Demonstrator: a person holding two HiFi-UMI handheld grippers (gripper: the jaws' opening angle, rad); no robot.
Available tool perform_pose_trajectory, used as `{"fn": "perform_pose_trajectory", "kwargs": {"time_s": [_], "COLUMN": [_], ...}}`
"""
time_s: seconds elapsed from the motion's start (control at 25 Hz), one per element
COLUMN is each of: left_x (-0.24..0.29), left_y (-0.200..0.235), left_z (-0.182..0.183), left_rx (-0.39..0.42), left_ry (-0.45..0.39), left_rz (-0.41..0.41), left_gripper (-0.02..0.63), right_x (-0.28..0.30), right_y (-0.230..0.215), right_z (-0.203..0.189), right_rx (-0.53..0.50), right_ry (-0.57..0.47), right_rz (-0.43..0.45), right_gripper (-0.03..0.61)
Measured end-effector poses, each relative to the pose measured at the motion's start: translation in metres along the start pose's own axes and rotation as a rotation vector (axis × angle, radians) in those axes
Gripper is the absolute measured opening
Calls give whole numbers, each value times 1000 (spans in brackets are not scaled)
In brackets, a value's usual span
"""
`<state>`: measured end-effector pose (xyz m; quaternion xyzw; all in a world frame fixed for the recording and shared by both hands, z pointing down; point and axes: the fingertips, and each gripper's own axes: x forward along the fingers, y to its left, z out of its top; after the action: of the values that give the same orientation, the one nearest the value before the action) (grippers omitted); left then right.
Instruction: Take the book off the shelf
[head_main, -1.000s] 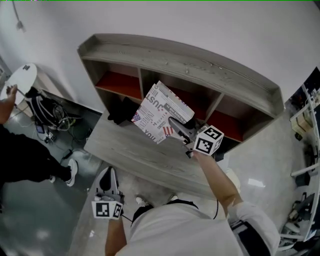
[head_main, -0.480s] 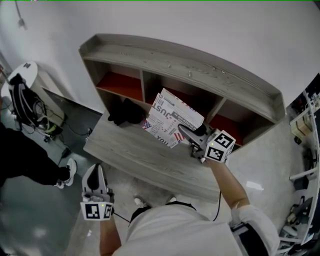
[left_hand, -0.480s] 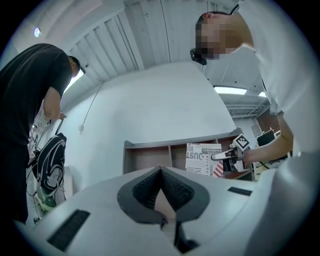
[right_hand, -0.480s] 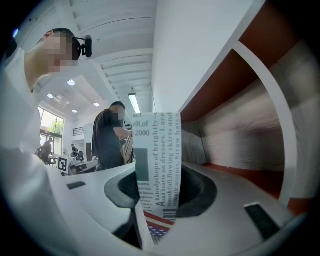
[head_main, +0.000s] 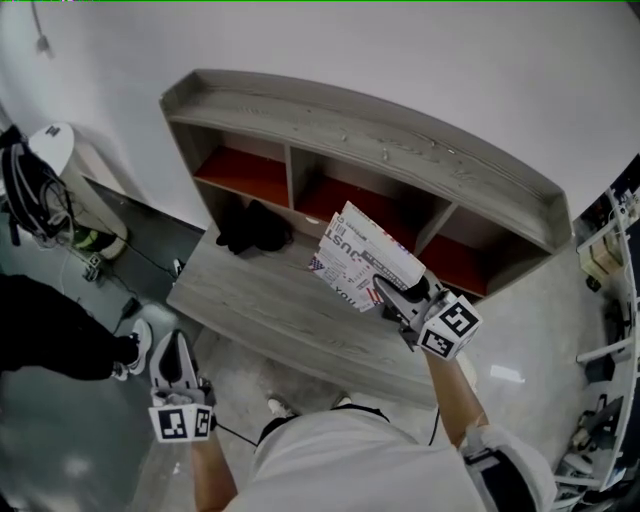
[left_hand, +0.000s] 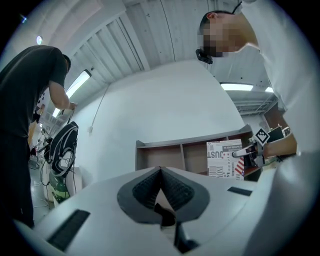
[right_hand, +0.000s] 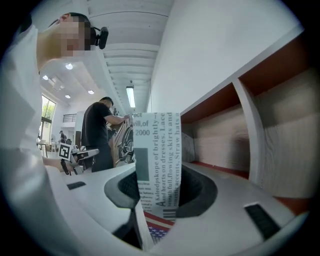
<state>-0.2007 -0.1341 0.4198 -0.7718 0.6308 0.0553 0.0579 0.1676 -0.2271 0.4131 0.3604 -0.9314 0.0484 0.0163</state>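
The book (head_main: 362, 255), white with newspaper-style print and a flag patch, is out of the shelf (head_main: 370, 130) and hangs tilted over the wooden ledge (head_main: 260, 300) in front of the middle compartments. My right gripper (head_main: 388, 288) is shut on its lower right edge. In the right gripper view the book's spine (right_hand: 157, 160) stands upright between the jaws of my right gripper (right_hand: 160, 200). My left gripper (head_main: 172, 350) hangs low at the left, beside the ledge, shut with nothing in it. In the left gripper view its jaws (left_hand: 161, 172) meet, and the book (left_hand: 224, 159) shows far off.
A black object (head_main: 250, 228) lies in the shelf's lower left compartment. A person in black (head_main: 50, 340) stands at the left by a white round table (head_main: 52, 140) and a tangle of black cables (head_main: 25, 195). Racks stand at the right edge (head_main: 610, 250).
My right gripper has carried the book to the right and down, away from the shelf front and closer to me. My left gripper has drifted left and lower.
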Motion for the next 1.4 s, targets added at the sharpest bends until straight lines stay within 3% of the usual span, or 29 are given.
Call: {"fn": "perform_pose_trajectory", "kwargs": {"time_s": [0.2,0.48,0.64,1.0,1.4], "left_x": [-5,-9,-13,-12,-25], "left_y": [7,14,20,38,43], "left_z": [-9,-5,-5,8,-3], "left_rx": [21,44,51,98,76], "left_ry": [17,6,18,3,21], "left_rz": [23,50,59,69,59], "left_gripper": [17,17,17,17,17], "right_x": [-16,-44,-44,-23,2], "right_y": [4,17,22,18,32], "right_z": [-12,-36,-41,-21,-8], "right_rx": [-33,66,33,-22,-32], "right_ry": [45,77,97,45,-17], "right_rz": [-85,-151,-191,-205,-195], "right_gripper": [169,169,169,169,170]}}
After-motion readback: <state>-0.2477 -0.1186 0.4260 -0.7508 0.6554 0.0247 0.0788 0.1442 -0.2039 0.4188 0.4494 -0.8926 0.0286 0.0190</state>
